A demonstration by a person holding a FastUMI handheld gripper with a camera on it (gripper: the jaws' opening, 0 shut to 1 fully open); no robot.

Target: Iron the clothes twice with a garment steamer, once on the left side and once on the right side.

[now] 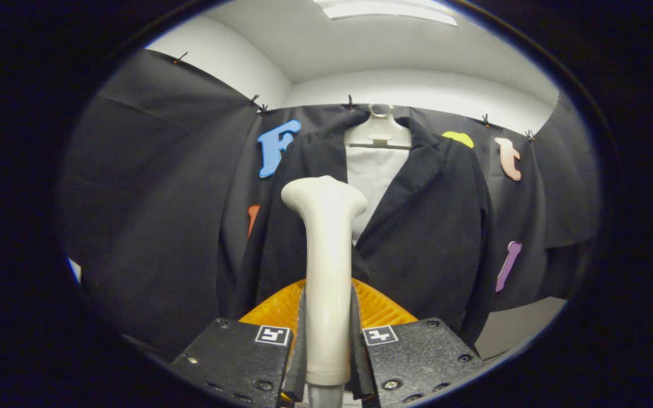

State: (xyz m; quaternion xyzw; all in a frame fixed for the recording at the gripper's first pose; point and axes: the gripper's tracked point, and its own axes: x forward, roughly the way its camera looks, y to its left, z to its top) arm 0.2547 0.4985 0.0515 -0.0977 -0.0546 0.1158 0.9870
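A cream garment steamer (326, 266) stands upright between my fingers, its handle clamped on both sides and its head rising ahead of them. My gripper (327, 317) is shut on that handle. Beyond the steamer head hangs a black jacket (434, 226) on a white hanger (378, 131), with a white shirt front (373, 170) showing between its lapels. The steamer head sits in front of the jacket's left panel, near the lapel; I cannot tell whether it touches the cloth.
Black cloth (156, 198) covers the booth walls behind and to both sides of the jacket. A white ceiling with a light panel (386, 8) is overhead. A pale strip of floor or wall (522, 326) shows below the cloth at the right.
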